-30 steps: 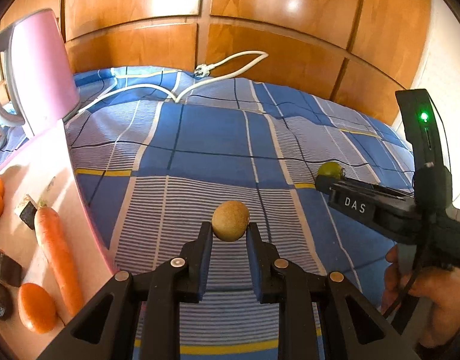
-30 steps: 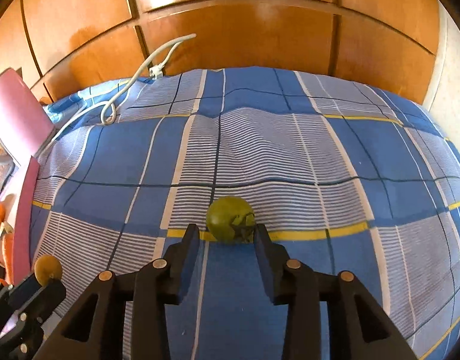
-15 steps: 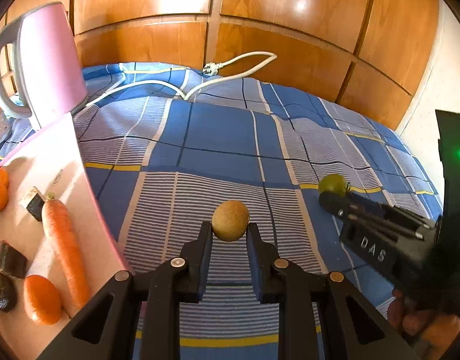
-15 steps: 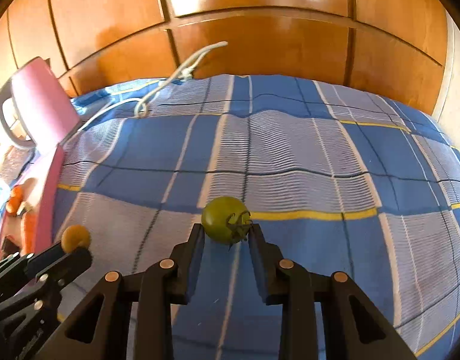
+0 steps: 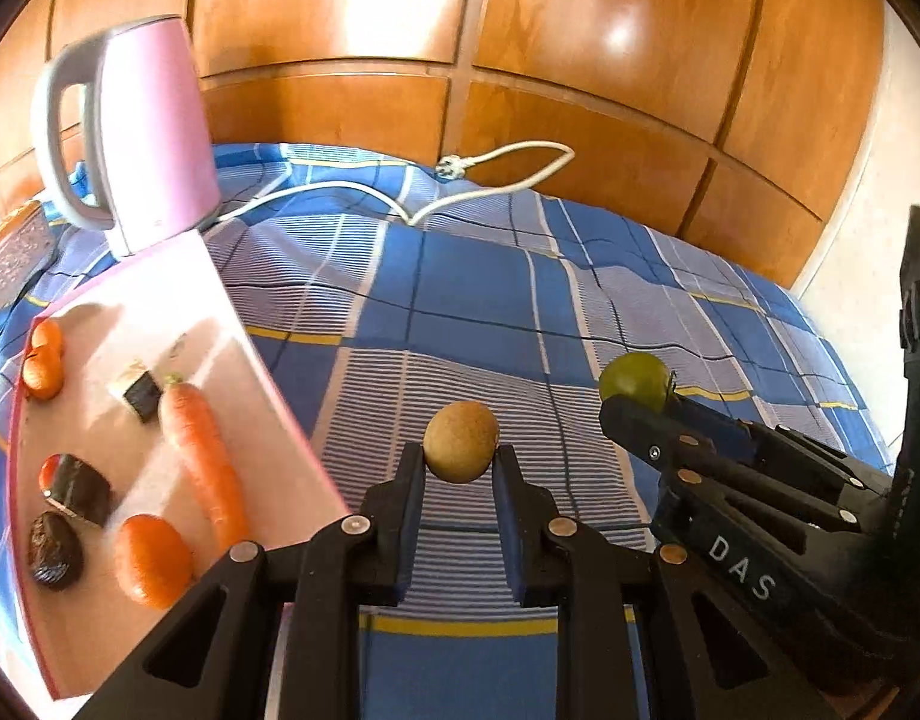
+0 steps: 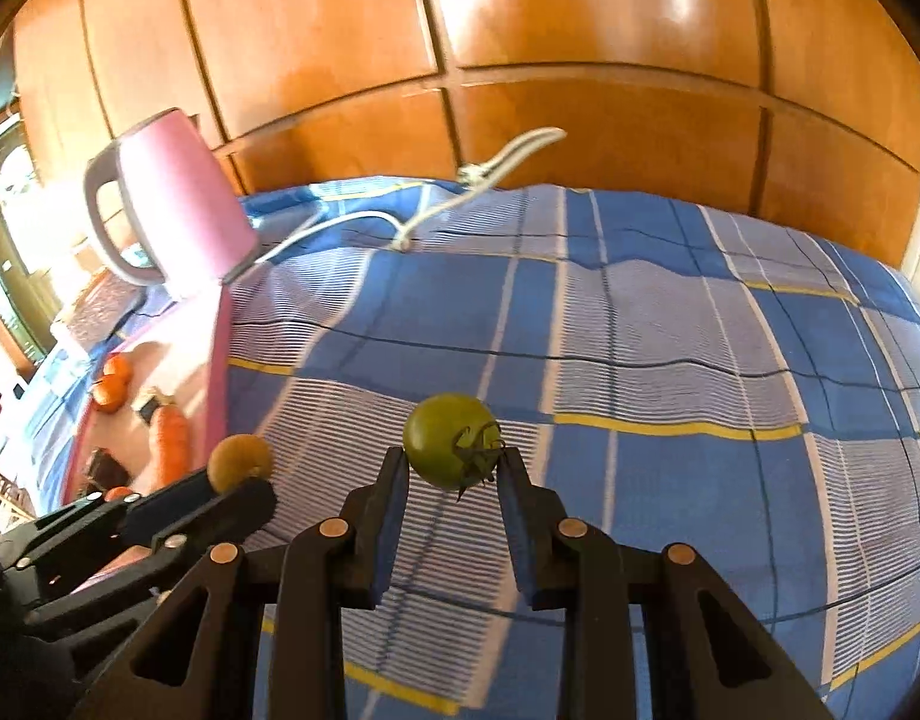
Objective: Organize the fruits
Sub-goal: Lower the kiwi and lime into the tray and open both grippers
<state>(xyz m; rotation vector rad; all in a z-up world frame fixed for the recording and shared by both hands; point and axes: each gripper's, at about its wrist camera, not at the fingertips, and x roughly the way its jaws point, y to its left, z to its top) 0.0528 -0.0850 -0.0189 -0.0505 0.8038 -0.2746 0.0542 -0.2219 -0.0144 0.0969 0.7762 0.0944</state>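
My left gripper (image 5: 460, 465) is shut on a round brown fruit (image 5: 461, 441) and holds it above the blue checked cloth (image 5: 490, 300). My right gripper (image 6: 453, 468) is shut on a green tomato (image 6: 447, 441), also in the air. Each shows in the other's view: the right gripper with the green tomato (image 5: 634, 375) on the right, the left gripper with the brown fruit (image 6: 240, 462) at lower left. A pink board (image 5: 177, 300) at the left carries a carrot (image 5: 201, 456), several orange fruits (image 5: 150, 558) and dark pieces (image 5: 78, 489).
A pink kettle (image 5: 141, 132) stands behind the board at the far left. A white power cord (image 5: 490, 180) lies on the cloth by the wooden wall panels (image 5: 580, 60). A patterned box (image 5: 15, 252) sits at the far left edge.
The right gripper has closed on the green tomato and lifted it off the cloth. Both grippers have swung left, bringing the pink board and kettle further into view.
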